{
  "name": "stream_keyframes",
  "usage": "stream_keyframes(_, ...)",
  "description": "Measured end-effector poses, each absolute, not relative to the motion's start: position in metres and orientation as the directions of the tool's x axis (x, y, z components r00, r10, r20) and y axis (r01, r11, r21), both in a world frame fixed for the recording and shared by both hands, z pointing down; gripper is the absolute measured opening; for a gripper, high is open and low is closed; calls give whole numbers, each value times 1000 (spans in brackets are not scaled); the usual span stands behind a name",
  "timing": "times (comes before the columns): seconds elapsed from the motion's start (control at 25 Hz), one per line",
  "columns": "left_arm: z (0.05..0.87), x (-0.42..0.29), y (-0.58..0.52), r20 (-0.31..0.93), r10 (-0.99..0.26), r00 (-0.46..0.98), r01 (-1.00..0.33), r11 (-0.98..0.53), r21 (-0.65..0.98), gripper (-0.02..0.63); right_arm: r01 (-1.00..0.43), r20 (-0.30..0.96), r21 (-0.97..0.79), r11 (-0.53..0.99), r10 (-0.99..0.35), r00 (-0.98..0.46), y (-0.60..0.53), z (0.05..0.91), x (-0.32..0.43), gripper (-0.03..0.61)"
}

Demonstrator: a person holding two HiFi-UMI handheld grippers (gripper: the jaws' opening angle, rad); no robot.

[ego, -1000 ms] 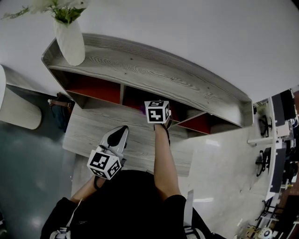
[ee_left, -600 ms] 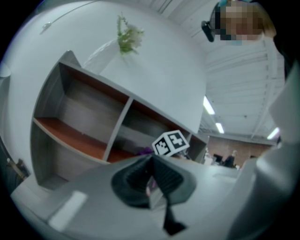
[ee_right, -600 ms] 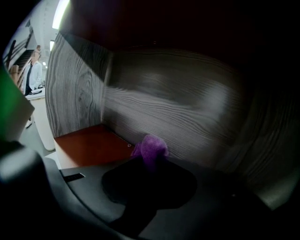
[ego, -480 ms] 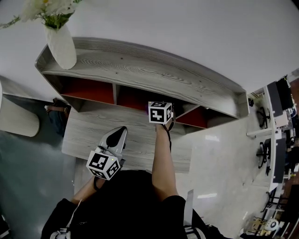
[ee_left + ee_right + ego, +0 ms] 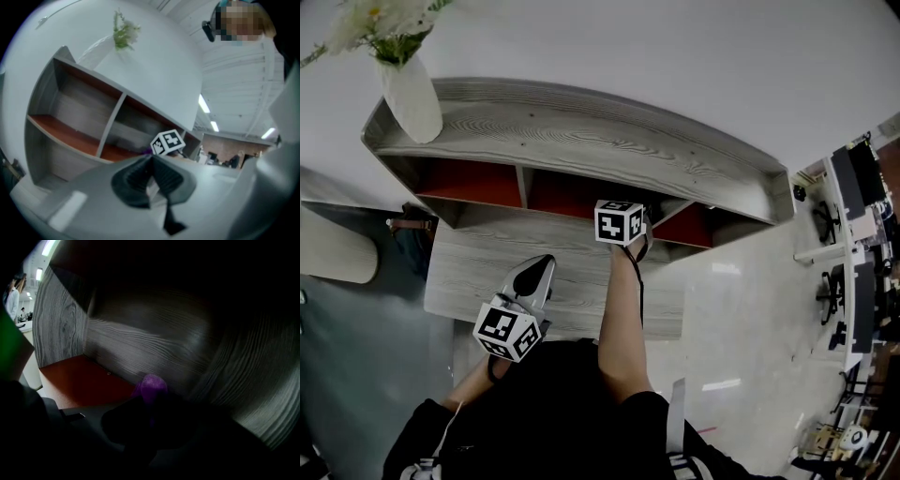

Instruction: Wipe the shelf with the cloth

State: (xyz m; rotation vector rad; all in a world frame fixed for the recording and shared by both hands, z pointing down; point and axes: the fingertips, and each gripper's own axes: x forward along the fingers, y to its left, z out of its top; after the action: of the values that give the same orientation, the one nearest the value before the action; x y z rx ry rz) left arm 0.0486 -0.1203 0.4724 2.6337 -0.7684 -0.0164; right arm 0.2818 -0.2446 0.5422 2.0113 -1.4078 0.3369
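**Shelf and two claws, seen from above and along each claw.** A long grey wood-grain shelf stands against a white wall. Its long axis runs left to right in front of the person, and its open front faces them. Dividers split it into compartments with red floors and a grey back panel. A white vase of flowers stands upright on the left end of the top. A lower board of the same wood lies in front of the shelf.

**Right claw**. It reaches into the middle compartment, so in the head view only its marker cube and the bare forearm show at the shelf's front edge. Its dark jaws are clamped on a purple cloth.

**Cloth.** It is bunched. The visible tuft sticks out past the jaw tips, in line with the claw, and points toward the back panel, close in front of it and just above the red floor. How far the cloth runs back between the jaws cannot be made out in the dark. From the left gripper view a speck of purple shows just beside the cube.

**Left claw**. It hangs over the lower board, well apart from the right claw, with its tips aimed toward the shelf. Its jaws are pressed together and hold nothing.
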Motion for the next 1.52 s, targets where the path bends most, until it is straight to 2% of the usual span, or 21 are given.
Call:
stream_keyframes(0.6,477,34,-121,111,-490,865,-493,-785,376,5,-870,559,389,-304,-673,485,-228,545,290,63)
stream_keyframes(1.0,477,27,-116,108,-427,898,-434,-816,382,5,-839,552,407,-362,-634,541,-200,544,291,63)
stream_keyframes(1.52,477,29,-104,101,-376,921,-384,-837,389,5,-843,561,399,-361,-632,536,-165,545,285,63)
